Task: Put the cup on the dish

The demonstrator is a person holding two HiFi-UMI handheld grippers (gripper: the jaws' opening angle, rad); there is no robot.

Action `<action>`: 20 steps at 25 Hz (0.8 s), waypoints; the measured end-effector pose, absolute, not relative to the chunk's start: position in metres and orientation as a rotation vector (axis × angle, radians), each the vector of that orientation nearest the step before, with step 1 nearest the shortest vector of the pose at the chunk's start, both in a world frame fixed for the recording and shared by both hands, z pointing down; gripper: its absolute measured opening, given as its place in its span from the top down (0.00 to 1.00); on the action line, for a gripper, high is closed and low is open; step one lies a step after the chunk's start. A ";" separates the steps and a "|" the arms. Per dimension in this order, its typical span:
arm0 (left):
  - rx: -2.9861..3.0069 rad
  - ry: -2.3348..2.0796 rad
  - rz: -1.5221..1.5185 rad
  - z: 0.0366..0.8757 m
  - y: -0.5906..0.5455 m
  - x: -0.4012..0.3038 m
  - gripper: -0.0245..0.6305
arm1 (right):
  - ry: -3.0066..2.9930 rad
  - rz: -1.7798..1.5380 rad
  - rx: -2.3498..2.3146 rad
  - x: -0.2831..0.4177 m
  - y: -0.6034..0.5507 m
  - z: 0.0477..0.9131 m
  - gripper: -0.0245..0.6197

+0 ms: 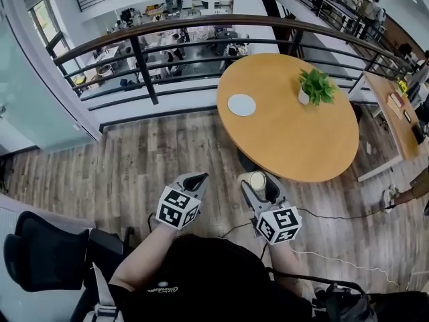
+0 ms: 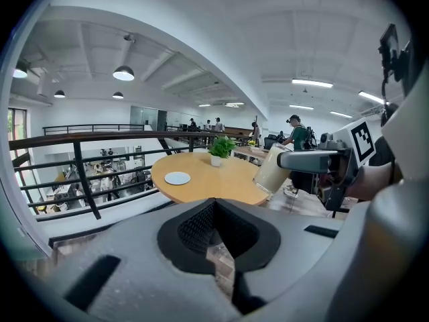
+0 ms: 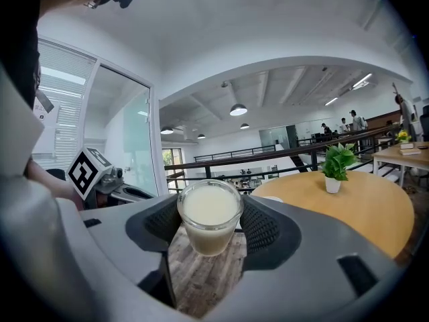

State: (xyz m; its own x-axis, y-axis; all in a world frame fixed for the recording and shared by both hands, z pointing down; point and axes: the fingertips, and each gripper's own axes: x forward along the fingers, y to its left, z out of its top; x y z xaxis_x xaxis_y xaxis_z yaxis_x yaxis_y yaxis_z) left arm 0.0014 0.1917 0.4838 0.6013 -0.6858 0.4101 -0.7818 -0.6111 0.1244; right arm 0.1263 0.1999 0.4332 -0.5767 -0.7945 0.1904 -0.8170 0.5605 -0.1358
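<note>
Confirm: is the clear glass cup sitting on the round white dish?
No, the clear glass cup sits between the right tongs over the wood-plank floor; the round white dish lies bare.

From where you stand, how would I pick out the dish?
Find the round wooden table by the balcony railing. The dish lies near its left edge in the head view, apart from the potted plant. It is the only flat, pale disc there.
</note>
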 end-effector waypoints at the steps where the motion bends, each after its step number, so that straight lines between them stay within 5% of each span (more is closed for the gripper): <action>1: 2.536 -1.202 0.468 0.484 0.193 0.006 0.96 | -2.680 0.315 1.380 0.130 0.201 0.434 0.55; 20: 2.466 -1.276 0.424 0.502 0.174 0.017 0.96 | -2.673 0.287 1.273 0.144 0.175 0.452 0.55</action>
